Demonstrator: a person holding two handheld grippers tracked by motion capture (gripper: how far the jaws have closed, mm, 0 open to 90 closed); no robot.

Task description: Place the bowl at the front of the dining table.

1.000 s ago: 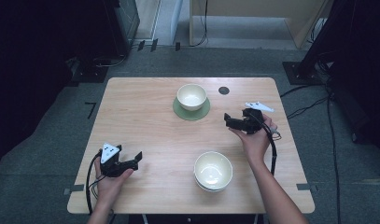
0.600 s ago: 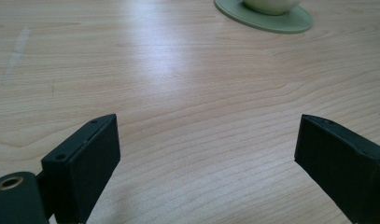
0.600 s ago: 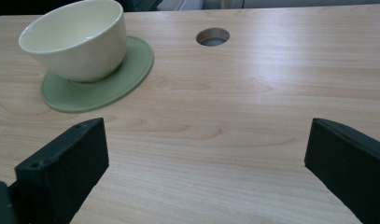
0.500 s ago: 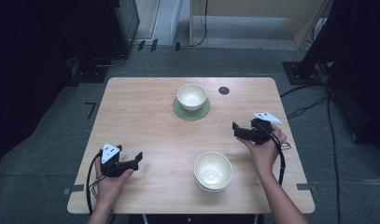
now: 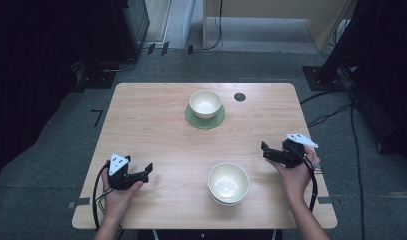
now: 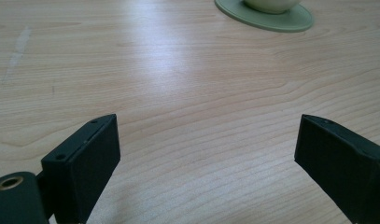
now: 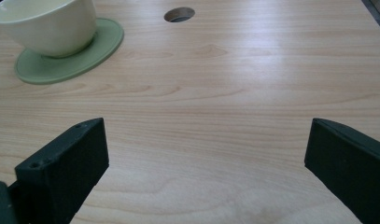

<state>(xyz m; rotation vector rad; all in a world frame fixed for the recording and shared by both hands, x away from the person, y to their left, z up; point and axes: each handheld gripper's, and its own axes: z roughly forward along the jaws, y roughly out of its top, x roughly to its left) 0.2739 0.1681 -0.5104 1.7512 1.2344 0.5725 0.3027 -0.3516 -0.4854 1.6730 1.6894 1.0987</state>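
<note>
A cream bowl (image 5: 205, 102) stands on a round green coaster (image 5: 205, 120) at the table's far middle. Two or more cream bowls stacked together (image 5: 228, 182) sit near the front edge, right of centre. My left gripper (image 5: 147, 170) rests on the table at the front left, open, its jaws pointing right with bare wood between them (image 6: 206, 140). My right gripper (image 5: 265, 151) is just right of the stacked bowls, open and holding nothing (image 7: 206, 144). Its view looks toward the bowl (image 7: 47, 25) on its coaster (image 7: 68, 63). The left gripper view catches the coaster's edge (image 6: 271, 18).
A round cable hole (image 5: 239, 96) lies in the wooden table (image 5: 156, 135) right of the coaster, also seen as the hole (image 7: 179, 14). Dark equipment and cables stand on the floor around the table.
My right gripper has drawn back from beside the far bowl, toward the person and to the right. The left gripper has stayed put.
</note>
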